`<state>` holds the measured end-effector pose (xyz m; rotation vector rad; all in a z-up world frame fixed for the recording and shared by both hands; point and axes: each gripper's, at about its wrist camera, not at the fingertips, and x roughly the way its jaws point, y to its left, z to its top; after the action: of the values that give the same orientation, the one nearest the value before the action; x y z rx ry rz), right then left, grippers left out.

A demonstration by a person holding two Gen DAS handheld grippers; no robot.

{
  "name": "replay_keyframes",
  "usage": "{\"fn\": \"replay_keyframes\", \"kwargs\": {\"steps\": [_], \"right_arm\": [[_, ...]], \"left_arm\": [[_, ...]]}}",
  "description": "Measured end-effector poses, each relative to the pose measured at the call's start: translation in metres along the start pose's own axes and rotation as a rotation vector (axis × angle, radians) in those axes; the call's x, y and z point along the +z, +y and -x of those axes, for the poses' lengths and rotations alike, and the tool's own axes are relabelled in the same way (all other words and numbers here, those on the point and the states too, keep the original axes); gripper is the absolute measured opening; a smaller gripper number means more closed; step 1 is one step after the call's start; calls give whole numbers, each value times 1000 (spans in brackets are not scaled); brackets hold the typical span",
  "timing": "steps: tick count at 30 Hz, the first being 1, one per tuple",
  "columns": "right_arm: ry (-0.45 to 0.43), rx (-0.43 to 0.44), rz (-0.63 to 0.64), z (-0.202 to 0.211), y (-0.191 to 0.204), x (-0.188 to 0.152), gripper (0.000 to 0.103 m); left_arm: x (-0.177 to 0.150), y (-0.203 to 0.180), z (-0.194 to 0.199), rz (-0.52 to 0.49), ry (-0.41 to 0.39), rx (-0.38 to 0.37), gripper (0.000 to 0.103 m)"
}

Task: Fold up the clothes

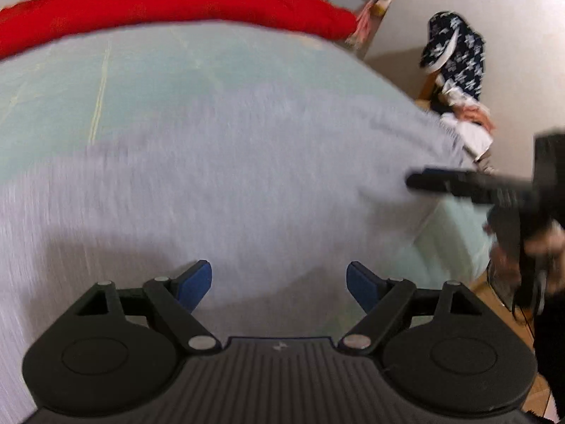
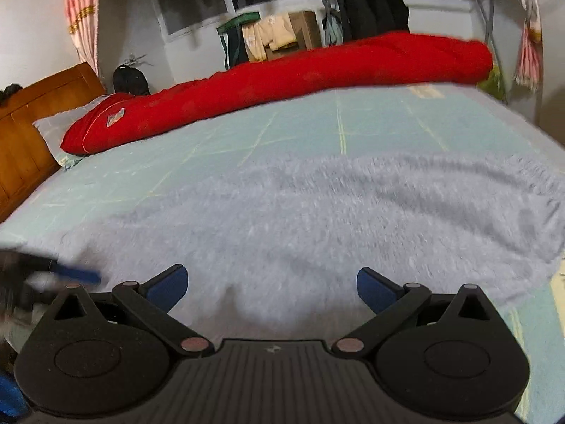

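Observation:
A light grey garment (image 1: pixel 226 176) lies spread flat on the pale green bed sheet (image 1: pixel 159 67), blurred by motion in both views. My left gripper (image 1: pixel 279 282) hovers over its near part, open, with nothing between the blue pads. The right gripper (image 2: pixel 272 286) also stands open and empty above the same grey garment (image 2: pixel 300 219). In the left wrist view the right gripper (image 1: pixel 469 183) shows at the right edge over the garment's side, held by a hand. In the right wrist view a blurred finger of the left gripper (image 2: pixel 70 274) appears at the far left.
A long red quilt roll (image 2: pixel 282 81) lies along the far side of the bed. A wooden headboard (image 2: pixel 31 113) stands at the left, with a pillow beside it. Dark patterned clothes (image 1: pixel 455 53) pile on a chair past the bed corner. Clothes hang at the back wall (image 2: pixel 367 3).

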<state>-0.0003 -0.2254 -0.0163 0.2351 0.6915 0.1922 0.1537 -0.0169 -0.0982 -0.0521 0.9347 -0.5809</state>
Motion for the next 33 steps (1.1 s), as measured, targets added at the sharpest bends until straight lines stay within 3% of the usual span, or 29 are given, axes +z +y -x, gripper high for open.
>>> {"fn": "replay_keyframes", "kwargs": {"steps": [3,9,15,18,23,26,28,33], "right_arm": [[64,12,-47,-19,-14,-8,103],[12,16,45,9,4,-24,103],[-12,175,165,3,37,-23,103],[66,171,135,-21,39,-35,103],[28,202,156,-6,33,-62,103],[90,244,113,0,27,-45,103],[96,276,83,6,20,-25,103],[38,184,119,1,-12,48,103]], "left_arm": [[-20,-4,10,-20,-39,29,84],[-24,-1,32,26,-55,50,85],[-20,12,38,139,-105,93,85],[-29,16,37,176,-102,119,85],[-30,17,37,209,-120,98,86],[-14,6,39,156,-161,82,86],[-3,-5,39,107,-192,13,87],[5,-7,9,83,-158,-73,88]]}}
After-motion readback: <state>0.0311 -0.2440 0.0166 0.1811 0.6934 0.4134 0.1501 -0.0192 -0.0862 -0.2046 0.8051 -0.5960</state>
